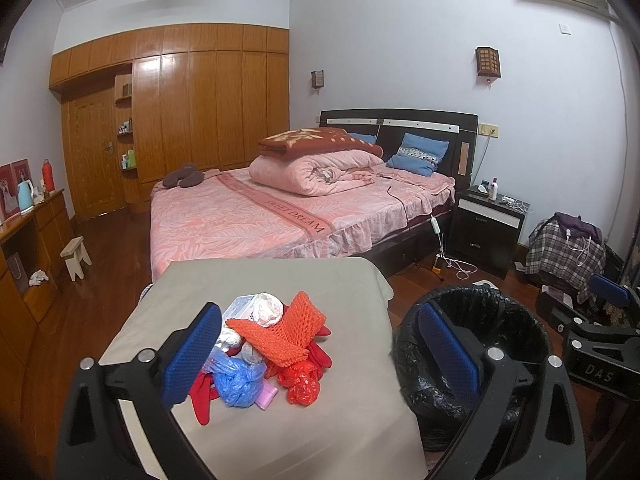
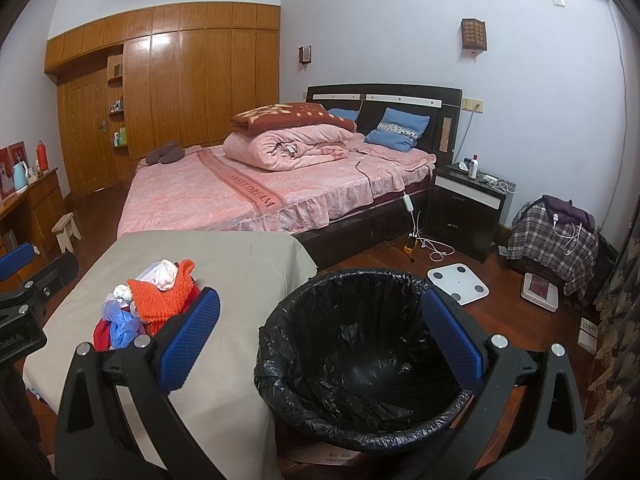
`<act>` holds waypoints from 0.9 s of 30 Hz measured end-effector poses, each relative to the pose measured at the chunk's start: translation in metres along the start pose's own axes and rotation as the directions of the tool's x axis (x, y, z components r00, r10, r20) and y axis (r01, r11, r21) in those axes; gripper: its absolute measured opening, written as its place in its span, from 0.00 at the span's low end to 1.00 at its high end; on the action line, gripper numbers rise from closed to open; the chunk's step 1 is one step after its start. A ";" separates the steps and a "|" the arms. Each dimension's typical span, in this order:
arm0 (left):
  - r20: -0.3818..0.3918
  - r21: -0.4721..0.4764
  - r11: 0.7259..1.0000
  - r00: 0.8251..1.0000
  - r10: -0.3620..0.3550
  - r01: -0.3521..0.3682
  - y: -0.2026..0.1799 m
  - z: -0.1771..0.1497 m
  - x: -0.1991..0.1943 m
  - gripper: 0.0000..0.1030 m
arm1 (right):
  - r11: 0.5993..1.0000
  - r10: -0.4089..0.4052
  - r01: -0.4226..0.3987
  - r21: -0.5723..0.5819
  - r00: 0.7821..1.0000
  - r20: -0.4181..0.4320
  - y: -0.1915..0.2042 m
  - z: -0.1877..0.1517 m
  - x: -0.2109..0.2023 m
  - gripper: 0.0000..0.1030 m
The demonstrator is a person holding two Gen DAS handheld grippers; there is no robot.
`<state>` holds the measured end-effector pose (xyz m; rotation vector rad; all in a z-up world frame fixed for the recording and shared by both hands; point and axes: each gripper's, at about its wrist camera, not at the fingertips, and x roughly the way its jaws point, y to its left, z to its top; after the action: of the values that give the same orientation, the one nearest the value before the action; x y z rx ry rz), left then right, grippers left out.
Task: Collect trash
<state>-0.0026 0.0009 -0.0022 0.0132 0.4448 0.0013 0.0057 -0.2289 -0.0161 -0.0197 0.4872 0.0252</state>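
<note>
A pile of trash [image 1: 272, 344] lies on a table with a beige cloth [image 1: 260, 280]: orange foam netting [image 1: 288, 328], a blue plastic bag [image 1: 240, 384], a red plastic bag [image 1: 302, 384], white crumpled paper [image 1: 268, 308]. A bin lined with a black bag [image 2: 360, 360] stands right of the table and looks empty. My left gripper [image 1: 320, 356] is open, held above the pile. My right gripper [image 2: 320, 344] is open above the bin. The pile also shows in the right wrist view [image 2: 148, 300], and the bin shows in the left wrist view [image 1: 472, 352].
A bed with pink bedding [image 1: 280, 208] stands behind the table. A black nightstand [image 1: 486, 228] and a chair draped in plaid cloth [image 1: 564, 252] are at the right. A white scale [image 2: 458, 278] lies on the wood floor. A wooden dresser [image 1: 28, 248] and small stool [image 1: 76, 256] are left.
</note>
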 end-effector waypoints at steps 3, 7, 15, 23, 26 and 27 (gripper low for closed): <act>0.001 0.001 1.000 1.000 0.000 0.000 0.000 -0.001 -0.001 0.94 | 1.000 -0.001 0.001 -0.001 1.000 0.002 0.000 0.000 0.000 0.95; -0.001 0.000 1.000 1.000 0.000 0.000 0.000 0.000 0.000 0.94 | 1.000 -0.002 0.002 -0.001 1.000 0.000 0.001 0.000 0.001 0.95; -0.002 -0.001 1.000 1.000 0.001 -0.001 0.000 0.000 0.001 0.94 | 1.000 0.000 0.000 0.000 1.000 -0.001 0.002 0.000 0.002 0.95; -0.001 -0.001 1.000 1.000 0.001 -0.001 0.001 0.000 0.001 0.94 | 1.000 0.001 -0.001 0.000 1.000 -0.002 0.002 -0.001 0.002 0.95; -0.003 0.000 1.000 1.000 0.000 0.000 0.000 0.001 0.001 0.94 | 1.000 0.001 -0.001 0.001 1.000 -0.003 0.002 -0.001 0.002 0.95; -0.003 -0.001 1.000 1.000 0.000 0.000 0.000 0.000 0.001 0.94 | 1.000 0.000 0.000 0.000 1.000 -0.004 0.002 -0.001 0.003 0.95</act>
<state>-0.0017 0.0009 -0.0024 0.0127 0.4479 0.0016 0.0078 -0.2266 -0.0180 -0.0193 0.4908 0.0255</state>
